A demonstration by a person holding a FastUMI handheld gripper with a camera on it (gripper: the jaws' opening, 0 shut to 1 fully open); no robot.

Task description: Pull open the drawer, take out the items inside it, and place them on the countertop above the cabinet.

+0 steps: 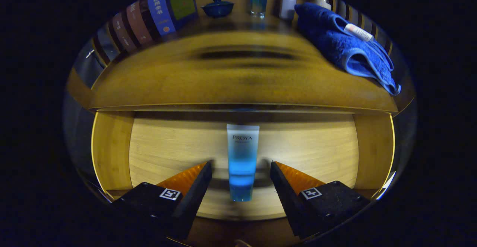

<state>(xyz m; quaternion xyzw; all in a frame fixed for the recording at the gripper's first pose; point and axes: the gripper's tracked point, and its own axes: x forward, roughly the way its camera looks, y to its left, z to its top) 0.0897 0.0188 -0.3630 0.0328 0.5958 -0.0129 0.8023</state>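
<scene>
The gripper is spread wide at the lower centre of the frame, fingers either side of the blue tube without touching it. The tube lies flat on the floor of the open drawer, cap end toward the gripper. On the countertop above — upper right — lies a blue towel; a small white tube rests on it.
</scene>
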